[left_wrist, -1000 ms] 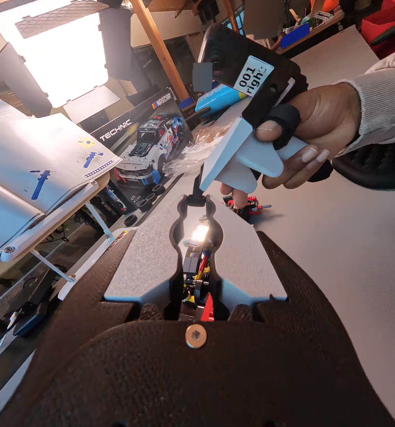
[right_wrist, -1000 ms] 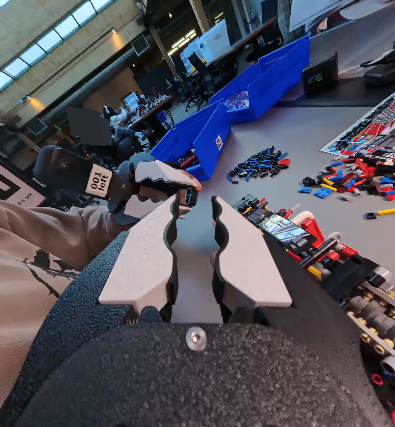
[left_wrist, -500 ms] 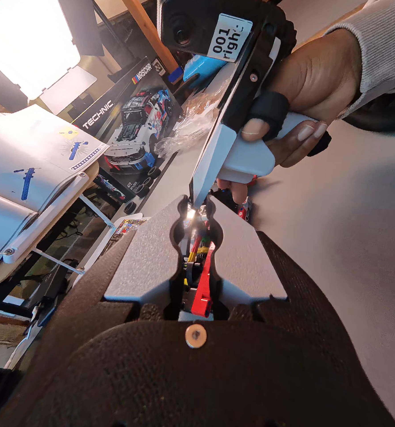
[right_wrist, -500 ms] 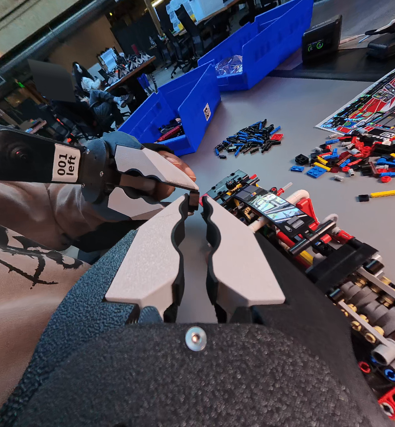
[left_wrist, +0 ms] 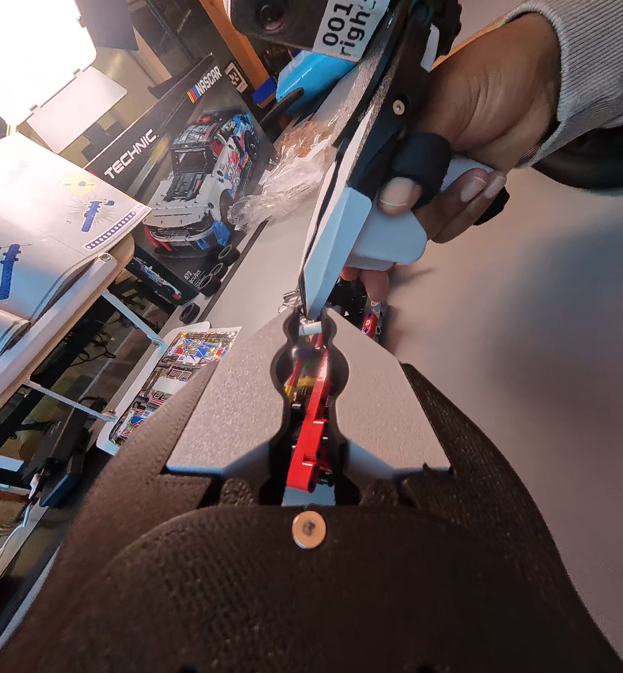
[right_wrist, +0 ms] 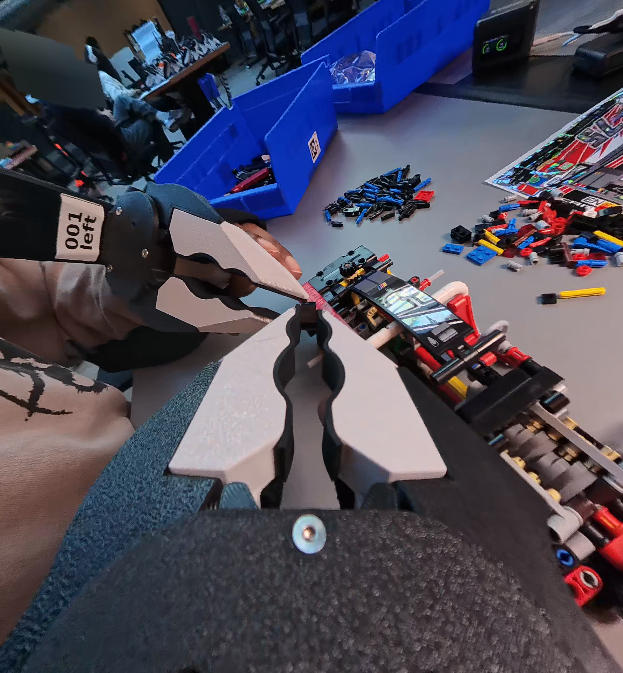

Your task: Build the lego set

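My left gripper (left_wrist: pixel 310 322) is shut on a small black Lego piece (right_wrist: pixel 307 312) at its tips. My right gripper (right_wrist: pixel 307 317) has closed its tips on the same piece from the other side, so both hold it. In the left wrist view the right gripper (left_wrist: pixel 312 309) comes down from above and hides the piece. The left gripper (right_wrist: pixel 295 304) enters the right wrist view from the left. The half-built Lego car chassis (right_wrist: pixel 412 313) lies on the grey table just beyond the tips. Its red beam (left_wrist: pixel 313 429) shows through my left fingers' gap.
Blue bins (right_wrist: pixel 295 145) stand at the back, with a pile of black and blue pins (right_wrist: pixel 379 196) before them. Mixed loose pieces (right_wrist: pixel 557 236), a yellow axle (right_wrist: pixel 579 292) and a sticker sheet (right_wrist: pixel 594 145) lie to the right. The set's box (left_wrist: pixel 193 164) and an instruction book (left_wrist: pixel 40 218) stand beyond the table edge. Left and right tips are no more than a few centimetres apart. From either gripper's tips it is about 20 cm to the yellow axle (right_wrist: pixel 579 292).
The right gripper has moved in to the left gripper's tips and closed on the black piece. Both grippers have dropped closer to the chassis.
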The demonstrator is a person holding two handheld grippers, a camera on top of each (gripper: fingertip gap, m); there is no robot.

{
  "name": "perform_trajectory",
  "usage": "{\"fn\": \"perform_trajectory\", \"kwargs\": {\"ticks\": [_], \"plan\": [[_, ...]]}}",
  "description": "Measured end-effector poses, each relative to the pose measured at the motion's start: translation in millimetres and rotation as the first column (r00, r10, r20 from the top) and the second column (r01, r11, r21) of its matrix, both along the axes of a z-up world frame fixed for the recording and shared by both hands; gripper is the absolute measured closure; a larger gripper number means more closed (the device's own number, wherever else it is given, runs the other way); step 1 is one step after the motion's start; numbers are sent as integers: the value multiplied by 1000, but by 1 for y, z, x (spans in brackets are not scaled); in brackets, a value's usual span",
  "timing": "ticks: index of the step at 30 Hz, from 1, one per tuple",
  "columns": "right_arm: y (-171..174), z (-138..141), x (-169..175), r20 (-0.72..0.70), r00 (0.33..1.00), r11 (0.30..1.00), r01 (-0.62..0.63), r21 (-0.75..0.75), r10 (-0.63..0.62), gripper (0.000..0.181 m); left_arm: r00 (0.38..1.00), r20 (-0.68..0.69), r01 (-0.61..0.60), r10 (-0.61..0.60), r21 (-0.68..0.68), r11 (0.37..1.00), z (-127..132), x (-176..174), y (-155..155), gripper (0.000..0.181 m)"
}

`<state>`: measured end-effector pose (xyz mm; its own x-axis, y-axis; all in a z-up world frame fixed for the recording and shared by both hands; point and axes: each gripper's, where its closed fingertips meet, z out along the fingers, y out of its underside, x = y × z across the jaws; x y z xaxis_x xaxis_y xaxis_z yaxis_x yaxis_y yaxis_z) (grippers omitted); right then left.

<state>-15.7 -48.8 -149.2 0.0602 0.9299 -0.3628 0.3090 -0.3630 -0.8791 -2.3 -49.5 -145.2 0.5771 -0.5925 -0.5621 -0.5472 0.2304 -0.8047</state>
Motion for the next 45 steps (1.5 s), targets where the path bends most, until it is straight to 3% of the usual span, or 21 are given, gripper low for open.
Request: {"fn": "perform_trajectory", "kwargs": {"ticks": [1, 4, 7, 11, 15, 18, 26, 28, 30, 33, 35, 40, 45], "plan": [[-2, 3, 1, -15, 1000, 1000, -21, -1, 21, 177, 1000, 12, 19, -19, -2, 1000, 1, 1, -2, 171], [-2, 9, 14, 23, 996, 991, -93, 97, 91, 176, 988, 134, 80, -70, -68, 994, 10, -2, -6, 152], [12, -8, 46, 241, 966, 953, -162, 255, 99, 176, 955, 296, 78, -32, -146, 986, 27, -24, 1, 141], [53, -40, 110, 554, 831, 891, -217, 398, -45, 176, 916, 390, -4, 94, -223, 975, 30, -71, 20, 144], [108, -69, 172, 729, 644, 866, -205, 456, -231, 176, 886, 417, -86, 203, -282, 956, 21, -107, 35, 146], [132, -90, 190, 755, 597, 879, -167, 447, -270, 176, 865, 448, -81, 226, -321, 944, 18, -112, 37, 145], [135, -91, 190, 733, 631, 898, -129, 420, -252, 175, 915, 352, -58, 196, -366, 929, 2, -101, 32, 138], [136, -89, 190, 730, 636, 893, -140, 428, -251, 167, 920, 346, -39, 182, -381, 924, 1, -101, 30, 137], [136, -77, 183, 693, 681, 883, -147, 446, -237, 162, 926, 340, -19, 167, -397, 918, 1, -103, 27, 133], [120, -47, 158, 593, 797, 878, -194, 438, -119, 151, 930, 341, 31, 136, -442, 897, -3, -107, 21, 127], [102, -39, 141, 559, 829, 880, -259, 398, -9, 134, 932, 349, 111, 94, -524, 844, -15, -104, 10, 116], [95, -66, 114, 662, 737, 830, -451, 328, 138, 79, 970, 239, 112, 53, -628, 770, -51, -92, -2, 89], [104, -81, 94, 748, 629, 748, -596, 290, 211, 65, 990, 132, 44, 48, -616, 787, -68, -74, 4, 92]]}}
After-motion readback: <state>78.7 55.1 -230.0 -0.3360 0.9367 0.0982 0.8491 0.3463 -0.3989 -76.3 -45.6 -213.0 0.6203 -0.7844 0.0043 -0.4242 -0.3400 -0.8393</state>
